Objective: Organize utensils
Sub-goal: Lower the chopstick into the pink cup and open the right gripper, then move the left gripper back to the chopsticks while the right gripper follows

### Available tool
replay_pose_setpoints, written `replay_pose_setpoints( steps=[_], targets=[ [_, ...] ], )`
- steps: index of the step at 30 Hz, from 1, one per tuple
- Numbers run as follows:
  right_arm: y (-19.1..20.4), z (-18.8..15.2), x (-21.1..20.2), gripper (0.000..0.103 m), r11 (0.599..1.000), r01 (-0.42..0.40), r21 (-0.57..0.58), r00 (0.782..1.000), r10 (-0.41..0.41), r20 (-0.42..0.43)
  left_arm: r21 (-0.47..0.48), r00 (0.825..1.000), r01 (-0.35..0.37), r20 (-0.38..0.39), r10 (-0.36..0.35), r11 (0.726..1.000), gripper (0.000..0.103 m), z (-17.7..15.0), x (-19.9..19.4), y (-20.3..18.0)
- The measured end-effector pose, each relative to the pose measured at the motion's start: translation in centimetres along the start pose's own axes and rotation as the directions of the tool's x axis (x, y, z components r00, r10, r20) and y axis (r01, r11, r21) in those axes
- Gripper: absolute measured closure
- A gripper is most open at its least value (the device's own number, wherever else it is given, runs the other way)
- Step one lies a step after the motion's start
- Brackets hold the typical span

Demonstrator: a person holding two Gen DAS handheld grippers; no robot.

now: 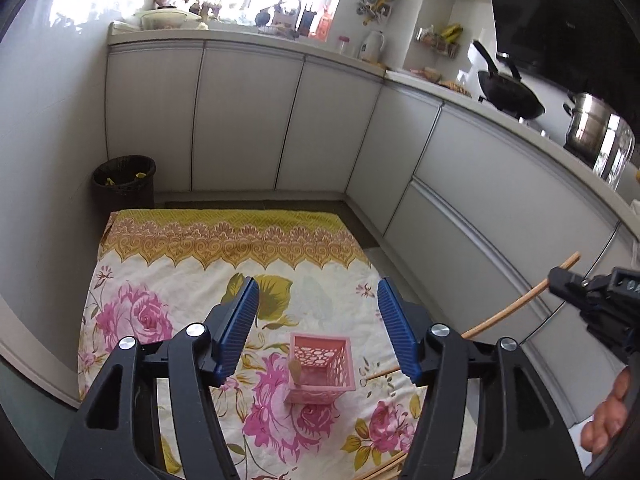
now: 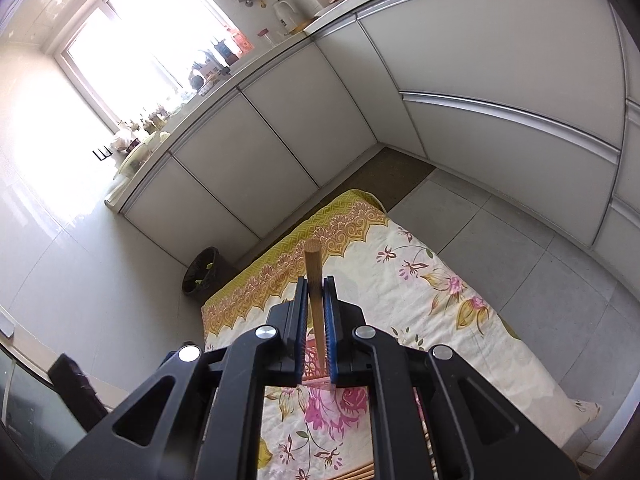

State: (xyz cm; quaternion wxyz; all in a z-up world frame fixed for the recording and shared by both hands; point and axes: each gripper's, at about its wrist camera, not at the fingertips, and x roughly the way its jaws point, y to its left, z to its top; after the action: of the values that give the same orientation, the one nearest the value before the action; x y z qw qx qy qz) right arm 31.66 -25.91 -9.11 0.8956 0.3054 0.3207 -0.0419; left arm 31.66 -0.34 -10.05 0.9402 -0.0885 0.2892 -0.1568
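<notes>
A pink perforated utensil basket (image 1: 320,368) stands on the floral cloth (image 1: 160,280), with a small wooden piece at its near left rim. My left gripper (image 1: 318,320) is open and empty, held above and just behind the basket. My right gripper (image 2: 316,312) is shut on a wooden chopstick (image 2: 314,280) that sticks up past the fingertips. In the left wrist view the right gripper (image 1: 560,280) is at the right edge, holding the chopstick (image 1: 516,304) slanted down toward the basket. More chopsticks (image 1: 384,470) lie on the cloth at the bottom edge.
The cloth (image 2: 420,280) covers a low surface on the kitchen floor. White cabinets (image 1: 240,120) run behind and along the right. A dark waste bin (image 1: 124,182) stands at the back left corner. A wok (image 1: 512,96) and steel pot (image 1: 592,124) sit on the counter.
</notes>
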Motion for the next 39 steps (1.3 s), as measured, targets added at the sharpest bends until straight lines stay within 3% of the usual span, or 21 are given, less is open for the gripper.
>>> replay_pose_setpoints(
  steps=[4,9,19,20,22,23,26,30,35,39],
  targets=[
    [1.2,0.3,1.2,0.095,0.999,0.002,-0.037,1.0,-0.001,0.023,-0.085,0.993,-0.025,0.113,0.035,0.996,0.039,1.2,-4.2,1.4],
    [2.9,0.3,3.1,0.095,0.995,0.02,-0.101,0.999,-0.016,0.039,-0.097,0.972,-0.094,0.205,0.113,0.991,0.031,2.2,-7.2,2.1],
    [4.4,-2.1,7.8,0.094,0.979,0.065,-0.193,0.997,-0.07,-0.019,-0.114,0.978,-0.099,0.173,0.117,0.989,0.03,2.1,-7.2,3.5],
    [4.5,-2.2,8.0,0.091,0.979,0.065,-0.192,0.997,-0.071,-0.024,-0.115,0.977,-0.099,0.175,0.119,0.988,0.03,2.1,-7.4,3.6],
    [4.5,-2.3,8.1,0.072,0.98,0.062,-0.187,0.997,-0.068,-0.026,-0.113,0.978,-0.094,0.174,0.113,0.989,0.03,2.1,-7.5,3.6],
    [4.4,-2.4,7.8,0.057,0.981,0.06,-0.182,0.998,-0.064,-0.017,-0.114,0.978,-0.092,0.175,0.112,0.989,0.03,2.0,-7.6,3.6],
    [4.0,-2.1,6.6,0.046,0.985,0.057,-0.163,0.998,-0.054,0.022,-0.109,0.979,-0.085,0.175,0.104,0.99,0.03,2.1,-7.9,3.6],
    [3.0,-1.8,4.5,0.02,0.992,0.055,-0.112,0.996,-0.046,0.082,-0.095,0.979,-0.07,0.183,0.087,0.993,0.026,2.0,-8.4,3.1],
    [0.9,-2.1,1.1,0.01,0.997,0.066,-0.049,0.985,-0.057,0.164,-0.024,0.985,-0.032,0.169,0.036,0.999,0.019,1.7,-9.0,1.5],
    [-1.3,-4.0,-0.9,0.008,0.994,0.098,-0.048,0.983,-0.089,0.159,0.073,0.99,0.02,0.136,-0.03,0.997,0.009,0.8,-9.5,-0.7]
  ],
)
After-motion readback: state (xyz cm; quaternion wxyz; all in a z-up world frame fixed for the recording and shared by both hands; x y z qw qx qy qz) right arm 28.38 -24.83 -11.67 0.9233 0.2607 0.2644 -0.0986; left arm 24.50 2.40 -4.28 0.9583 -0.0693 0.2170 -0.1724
